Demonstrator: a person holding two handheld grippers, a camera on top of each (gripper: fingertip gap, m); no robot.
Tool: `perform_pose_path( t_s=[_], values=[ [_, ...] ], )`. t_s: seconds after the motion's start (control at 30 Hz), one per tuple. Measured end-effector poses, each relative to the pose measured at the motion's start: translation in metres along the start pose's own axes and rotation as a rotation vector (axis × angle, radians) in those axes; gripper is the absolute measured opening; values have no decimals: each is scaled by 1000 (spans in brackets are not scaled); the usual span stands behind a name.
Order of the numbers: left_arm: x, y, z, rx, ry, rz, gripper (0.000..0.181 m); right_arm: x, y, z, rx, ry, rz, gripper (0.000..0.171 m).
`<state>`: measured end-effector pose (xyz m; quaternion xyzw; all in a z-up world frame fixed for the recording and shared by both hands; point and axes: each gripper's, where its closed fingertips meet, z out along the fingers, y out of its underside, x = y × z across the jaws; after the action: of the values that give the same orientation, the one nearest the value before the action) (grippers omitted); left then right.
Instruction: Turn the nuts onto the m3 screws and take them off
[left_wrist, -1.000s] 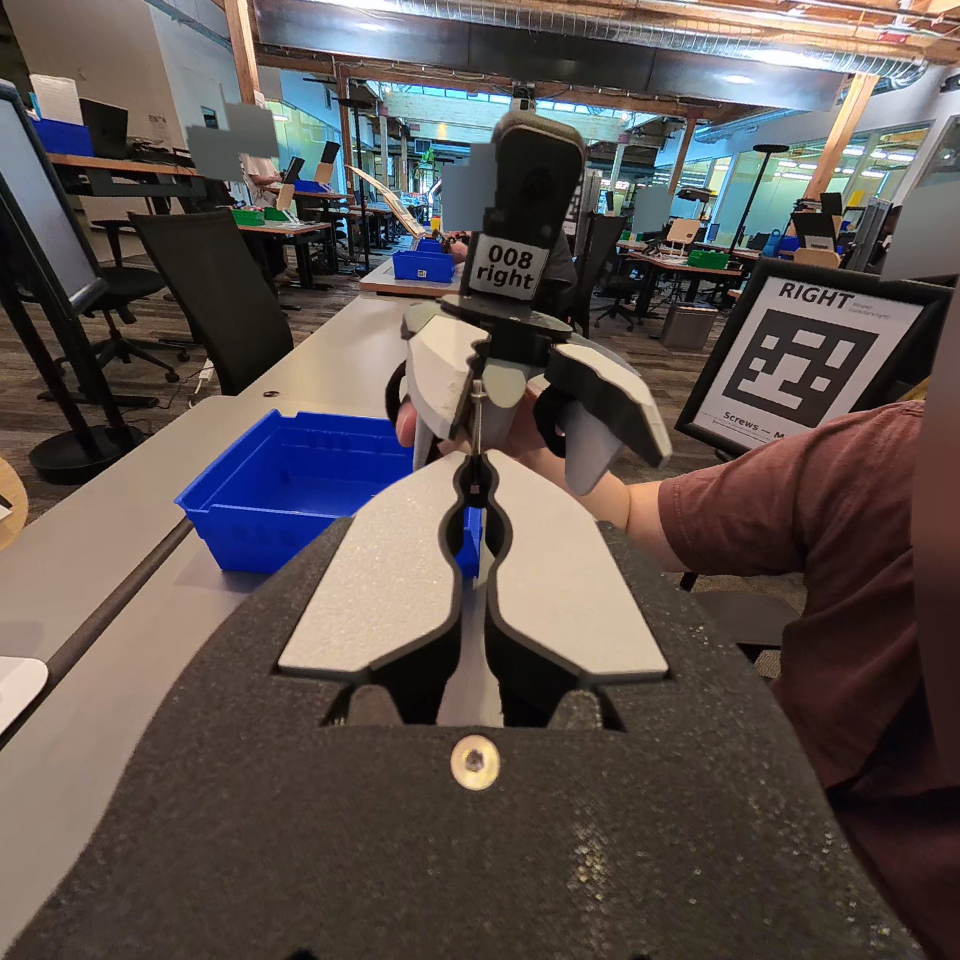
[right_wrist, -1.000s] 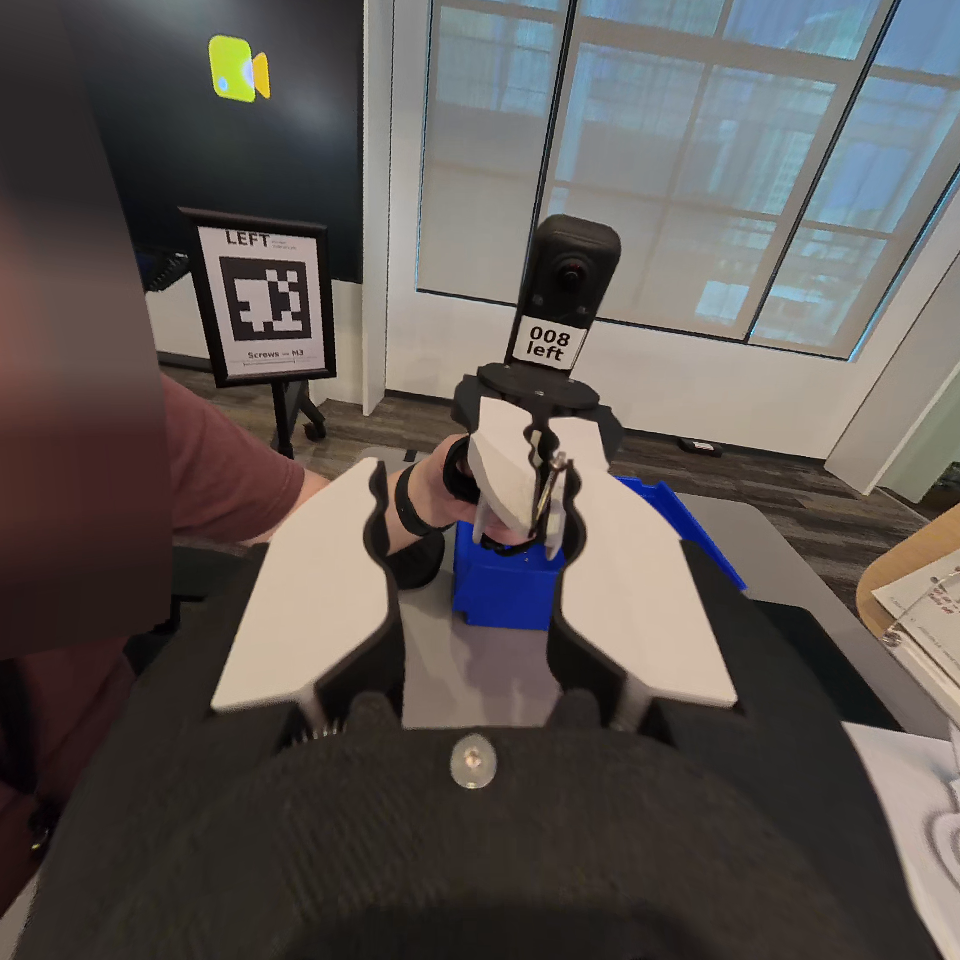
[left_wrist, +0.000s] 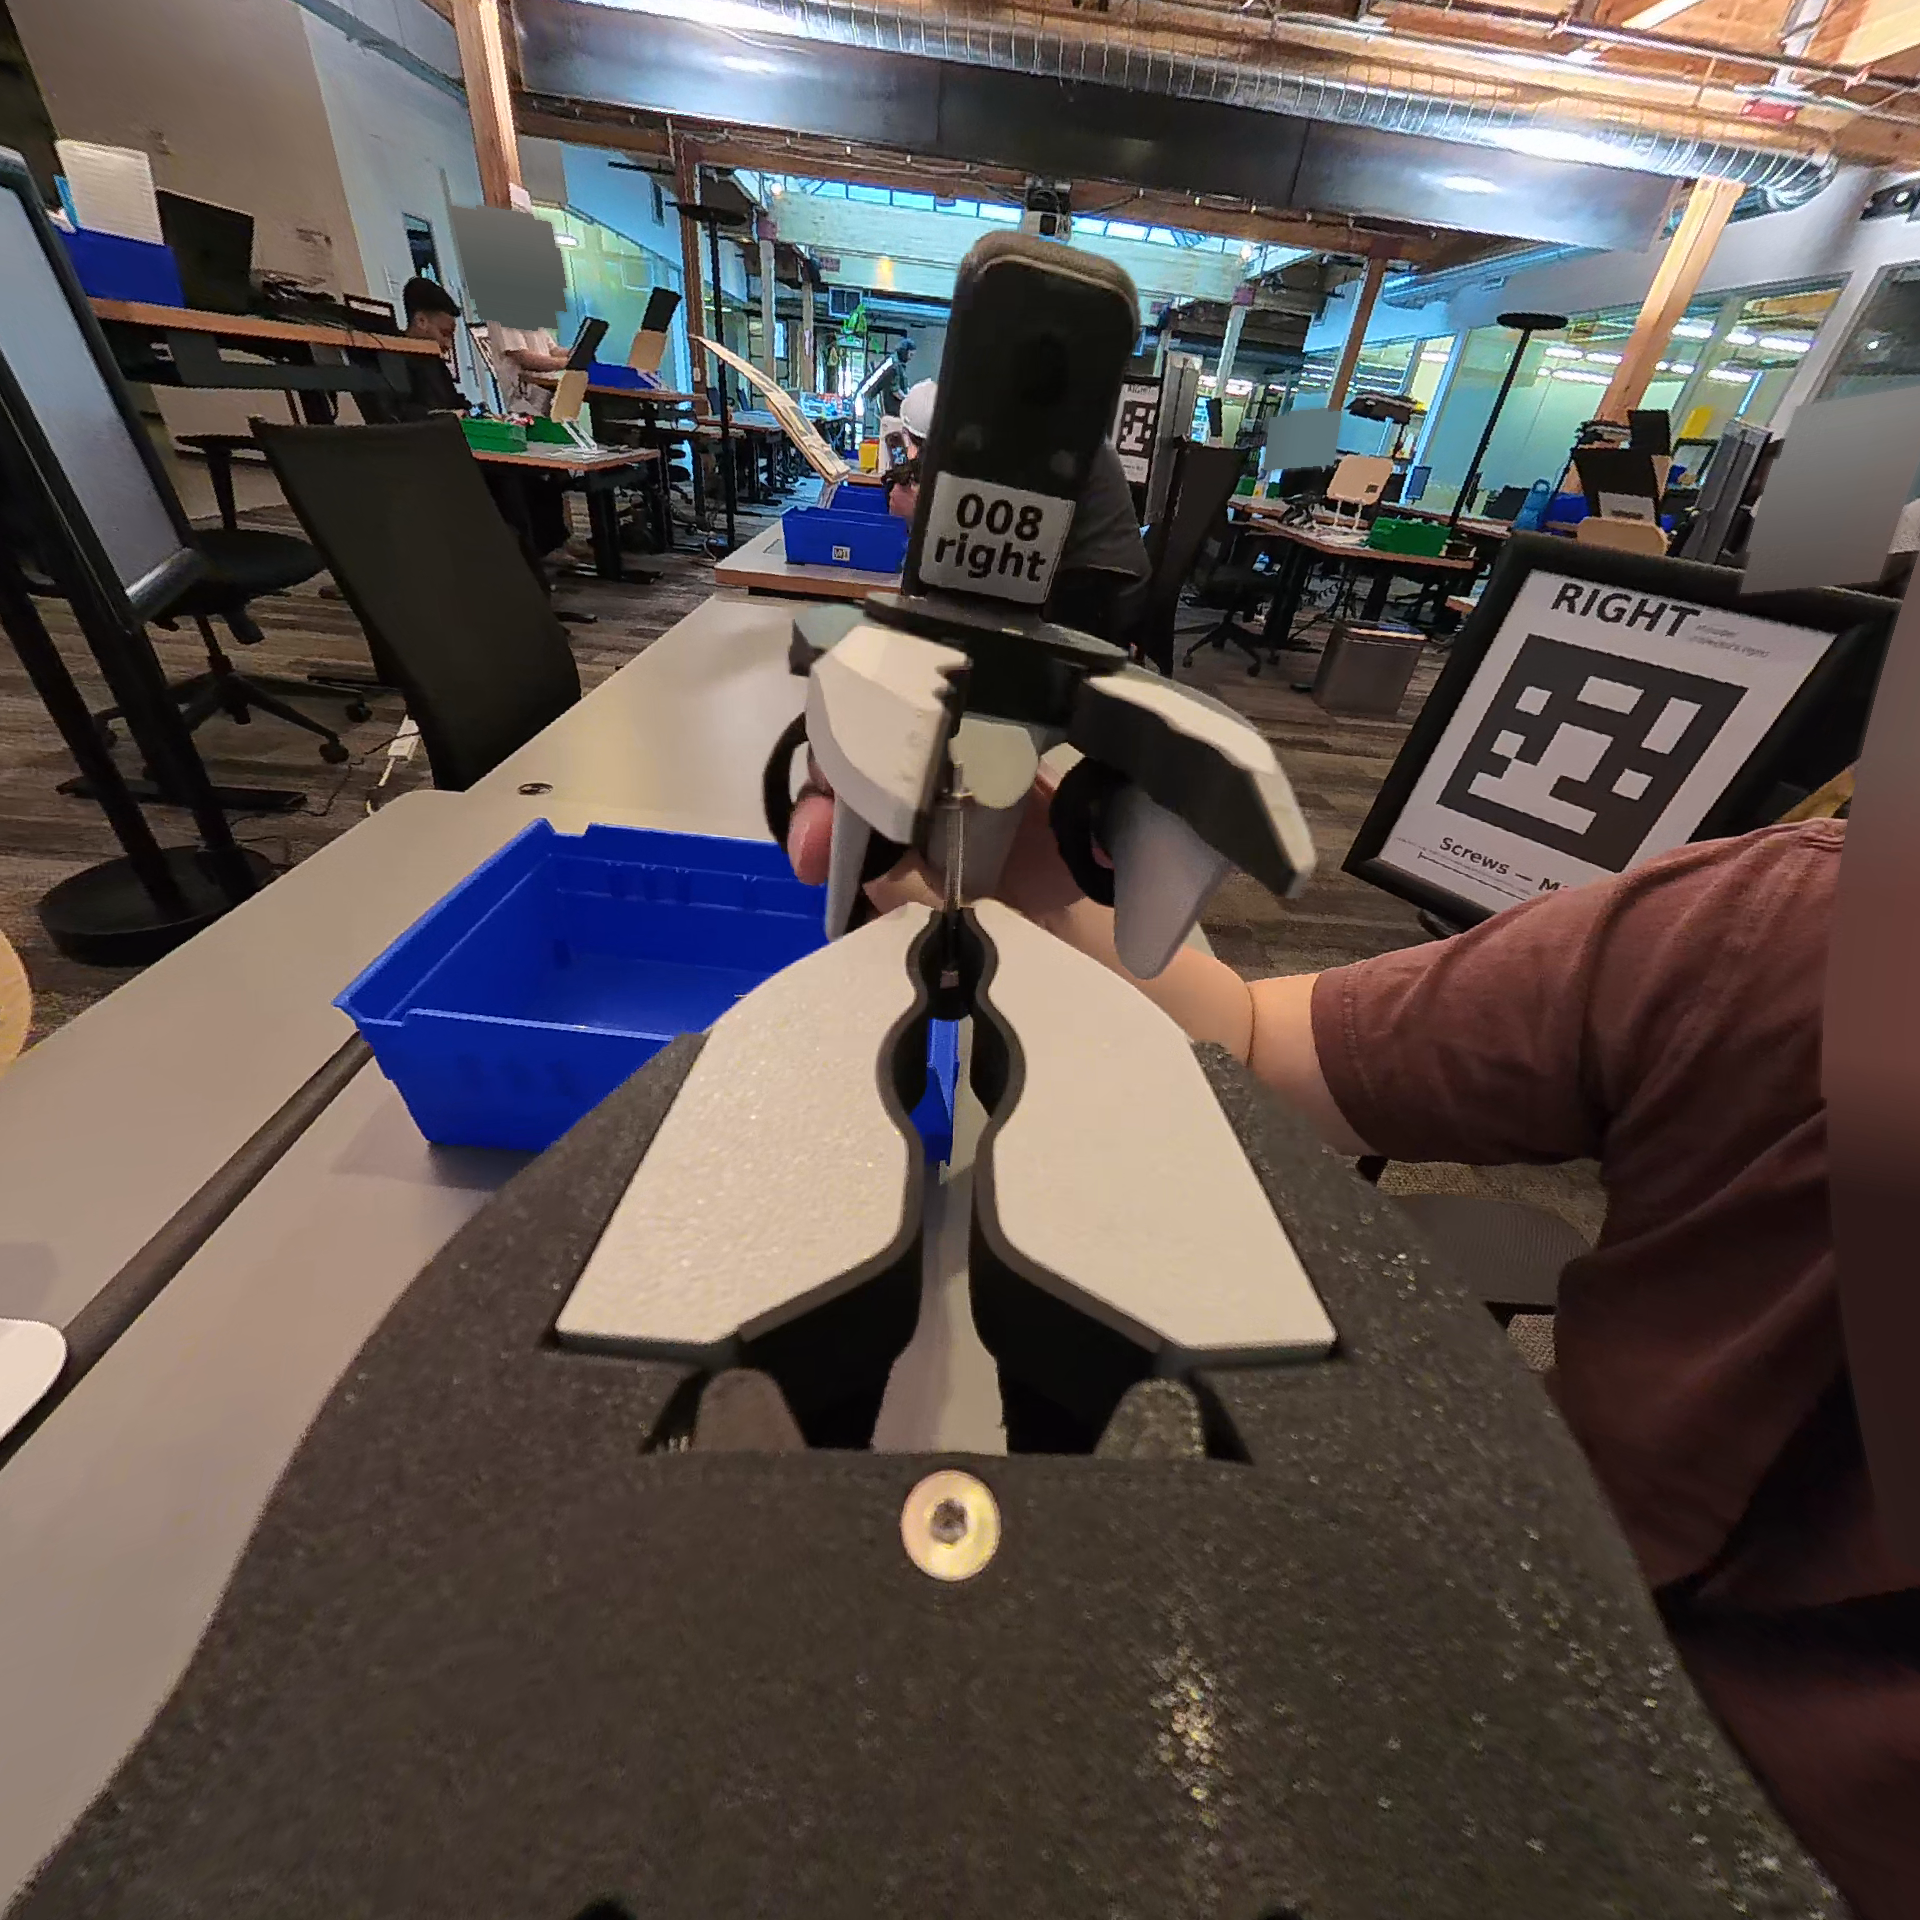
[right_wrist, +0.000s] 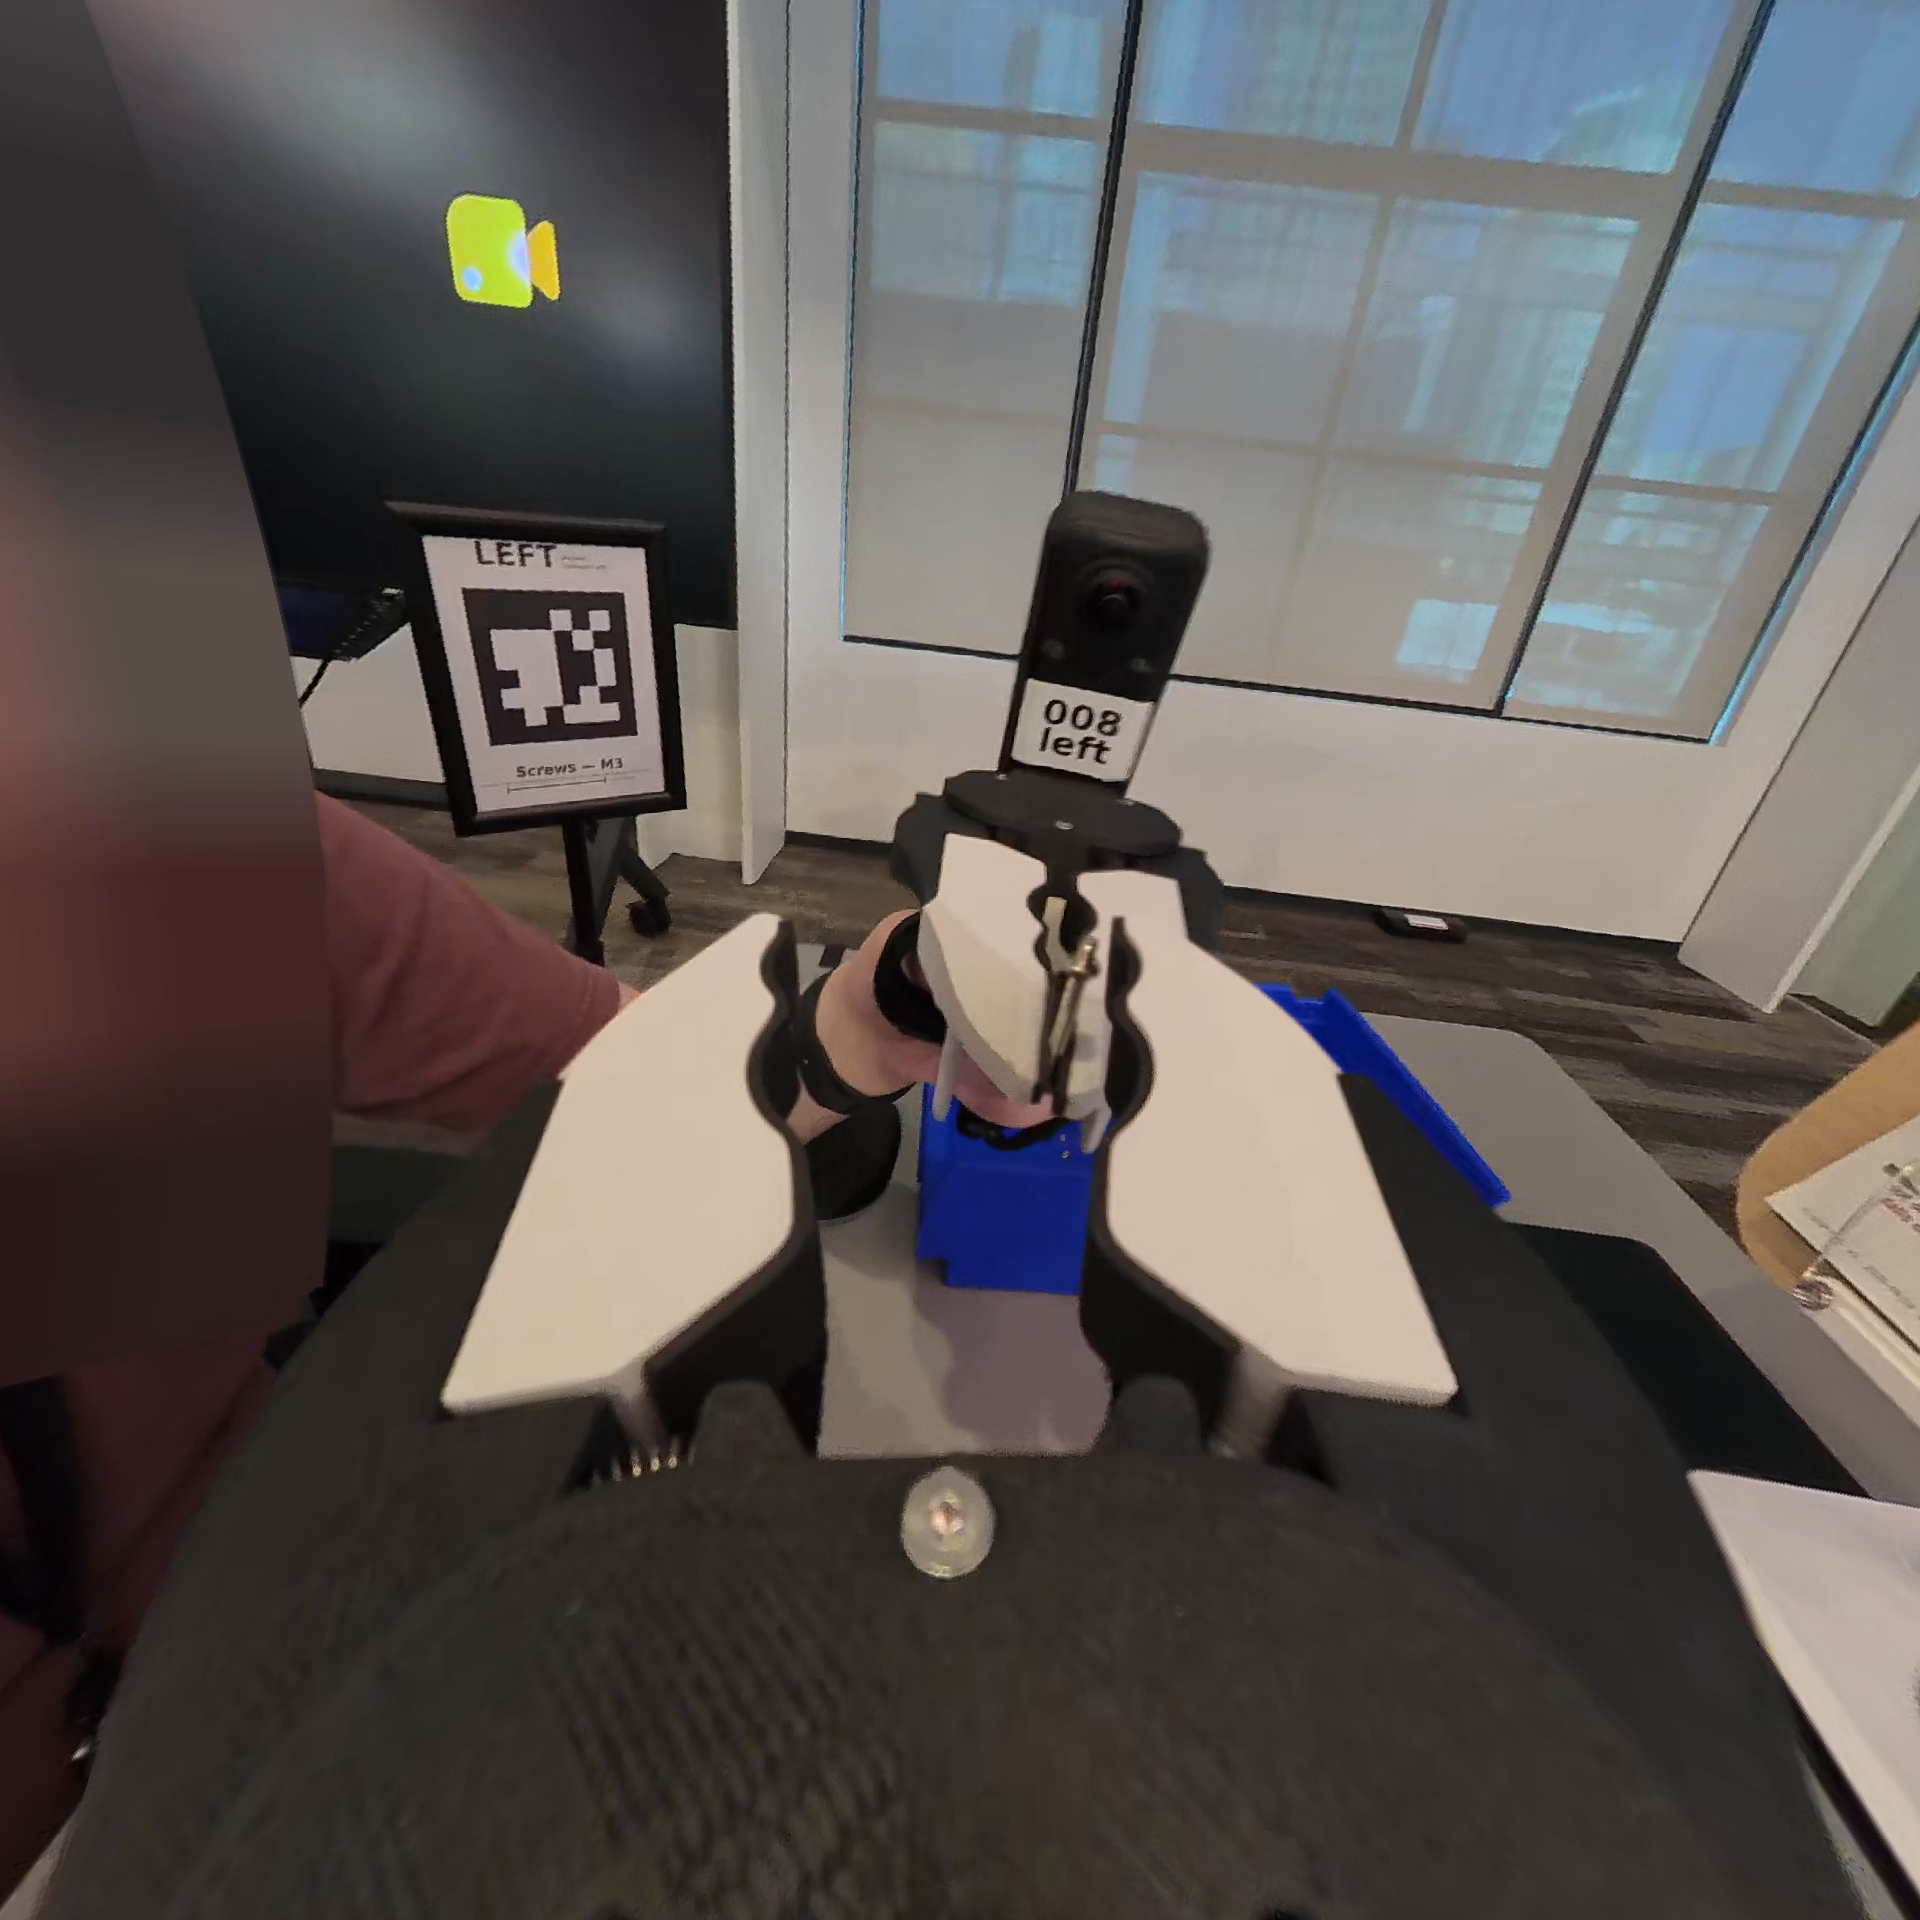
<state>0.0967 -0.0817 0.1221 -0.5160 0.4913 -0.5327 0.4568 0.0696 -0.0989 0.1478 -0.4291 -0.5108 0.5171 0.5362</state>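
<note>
Left wrist view: the left gripper, with its grey, grainy, wavy-edged fingers, is seen pressed together on the lower end of a thin, silver, threaded metal m3 screw. The screw is held nearly upright above the grey table, its shaft rising from the pinch towards the right gripper facing it. A small metal nut or head is seen at the shaft's upper end, beside a pale finger of the right gripper; which of the two it is cannot be told. The right gripper's fingers are spread wide, one to each side of the screw. In the right wrist view the same screw appears tilted and blurred, pinched between the left gripper's white fingers. An open blue plastic bin stands on the table below.
</note>
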Motion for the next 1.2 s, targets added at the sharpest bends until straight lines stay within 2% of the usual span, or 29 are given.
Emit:
perform_pose_path(
  t_s=[0.1, 0.27, 0.53, 0.7, 0.93, 1.1, 1.2],
  values=[
    [-1, -2, -2, 9, -12, 4, 2, -2, 2, -2, -33, 13, -44, 62],
    [-2, -8, -8, 31, -14, 2, 2, 4, -8, -10, 13, 35, -6, 54],
    [-1, -4, -3, 20, -11, 0, 2, -3, 5, 5, -41, 16, -29, 68],
    [-2, -9, -8, 36, -16, -2, 2, 0, -4, -8, -34, 32, -19, 54],
    [2, -3, -2, 10, 0, 3, 2, -4, -1, 2, -42, 38, -36, 63],
    [1, -10, -8, 41, -6, -1, 2, 0, -6, -7, -46, 68, -50, 53],
    [4, -8, -5, 32, 17, -7, 2, 2, -8, -4, -9, 69, -21, 56]
  ],
)
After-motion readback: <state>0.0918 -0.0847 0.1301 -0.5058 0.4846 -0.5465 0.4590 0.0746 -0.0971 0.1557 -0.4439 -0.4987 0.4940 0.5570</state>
